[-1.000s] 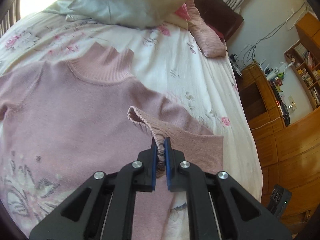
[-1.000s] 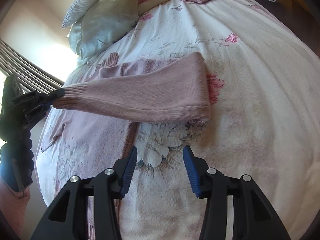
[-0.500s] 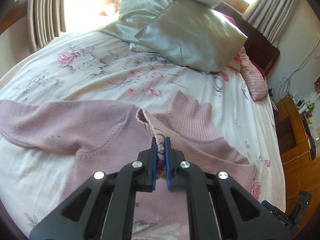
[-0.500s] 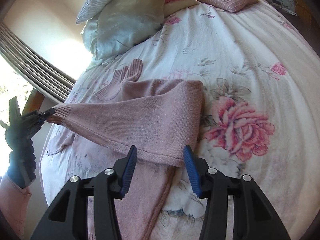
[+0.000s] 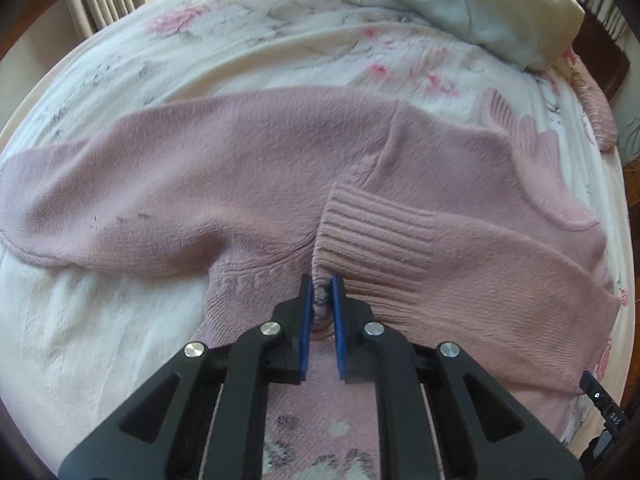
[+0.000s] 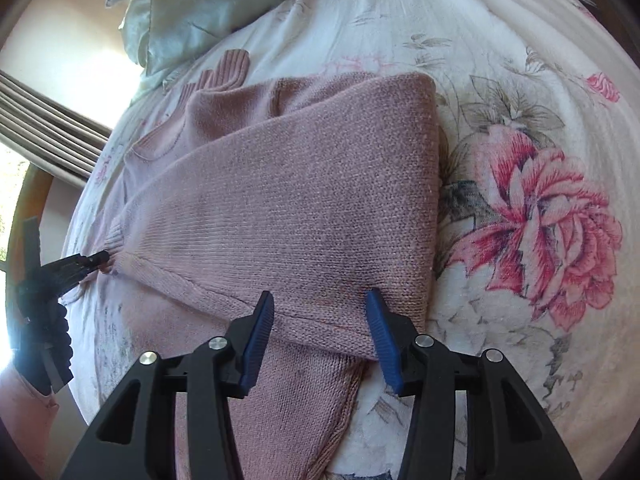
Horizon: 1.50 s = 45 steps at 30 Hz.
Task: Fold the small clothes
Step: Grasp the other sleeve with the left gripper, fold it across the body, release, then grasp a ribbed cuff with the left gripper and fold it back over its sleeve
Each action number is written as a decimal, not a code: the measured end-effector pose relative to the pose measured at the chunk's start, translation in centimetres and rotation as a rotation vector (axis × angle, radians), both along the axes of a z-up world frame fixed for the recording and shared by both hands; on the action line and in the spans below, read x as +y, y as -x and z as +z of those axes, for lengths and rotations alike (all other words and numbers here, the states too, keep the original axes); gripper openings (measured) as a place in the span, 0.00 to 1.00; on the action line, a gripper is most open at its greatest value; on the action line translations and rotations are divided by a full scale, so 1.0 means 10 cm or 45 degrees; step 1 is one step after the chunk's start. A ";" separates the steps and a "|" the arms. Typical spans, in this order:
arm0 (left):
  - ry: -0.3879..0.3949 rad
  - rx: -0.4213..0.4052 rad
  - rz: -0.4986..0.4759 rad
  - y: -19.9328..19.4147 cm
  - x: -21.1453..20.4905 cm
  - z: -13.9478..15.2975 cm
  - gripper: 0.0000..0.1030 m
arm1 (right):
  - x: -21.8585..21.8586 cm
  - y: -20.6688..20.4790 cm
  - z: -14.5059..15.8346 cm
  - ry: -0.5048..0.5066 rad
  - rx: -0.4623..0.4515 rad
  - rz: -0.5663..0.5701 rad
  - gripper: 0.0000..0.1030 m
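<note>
Pink sweater (image 5: 248, 168) spread flat on the flowery bedspread (image 5: 100, 320), front side up, ribbed neck (image 5: 508, 120) pointing toward the pillows (image 5: 460, 4). One sleeve (image 5: 480, 276) folded over across the body, its ribbed cuff (image 5: 372, 240) lying near the middle of the chest. Other sleeve (image 5: 92, 200) stretched straight out to the far side, flat on the bed. Left gripper (image 5: 320, 300) pinched tight on the edge of that cuff, blue pads (image 5: 306, 320) squeezing a small bunch of knit between them, low down and close to the sweater. From the right wrist view, same left gripper (image 6: 94, 260) poking in from the side, tip clamped on the cuff (image 6: 116, 244), a bit of a pink sleeve (image 6: 24, 412) of the person behind it. Folded sleeve (image 6: 304, 208) lying wide and smooth over the sweater body (image 6: 288, 400), fold edge lined up beside a big red rose (image 6: 540, 232) printed on the bedspread (image 6: 520, 60). Right gripper (image 6: 320, 336) spread wide apart, holding nothing, blue pads (image 6: 258, 340) hanging just over the lower edge of the folded sleeve; touching it or not, hard to tell. Shiny pale pillows (image 6: 180, 20) at the head of the bed, striped curtain (image 6: 52, 136) by the bright window.
</note>
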<state>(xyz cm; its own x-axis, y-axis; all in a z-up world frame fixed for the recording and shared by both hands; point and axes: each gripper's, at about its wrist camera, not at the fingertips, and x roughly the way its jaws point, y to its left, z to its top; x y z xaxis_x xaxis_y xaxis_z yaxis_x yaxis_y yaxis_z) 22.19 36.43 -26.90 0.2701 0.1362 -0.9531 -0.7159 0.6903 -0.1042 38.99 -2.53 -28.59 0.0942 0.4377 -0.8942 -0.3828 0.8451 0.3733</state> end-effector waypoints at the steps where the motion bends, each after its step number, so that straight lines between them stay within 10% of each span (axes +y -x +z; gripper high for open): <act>1: -0.024 -0.014 0.020 0.06 0.03 0.06 0.11 | 0.03 0.01 0.05 0.027 -0.007 0.018 0.47; 7: -0.060 -0.193 -0.058 0.02 -0.08 0.51 0.18 | 0.35 0.02 0.50 -0.070 -0.087 0.089 0.56; 16: 0.078 -0.058 -0.228 -0.39 -0.38 -0.17 0.19 | 0.91 -0.01 0.03 0.048 0.019 0.127 0.56; 25: 0.177 -0.109 -0.225 -0.26 -0.17 -0.08 0.20 | 1.00 -0.05 0.02 0.090 0.038 0.081 0.66; 28: 0.138 -0.205 -0.196 0.12 0.00 0.22 0.45 | 1.02 0.11 0.33 -0.010 -0.011 0.073 0.67; 30: 0.102 -0.232 -0.149 0.48 0.18 0.34 0.61 | 1.08 0.25 0.48 -0.020 -0.043 0.084 0.75; 45: 0.025 -0.247 0.660 2.81 2.22 0.16 0.57 | 1.50 0.69 0.07 0.083 -0.005 0.155 0.76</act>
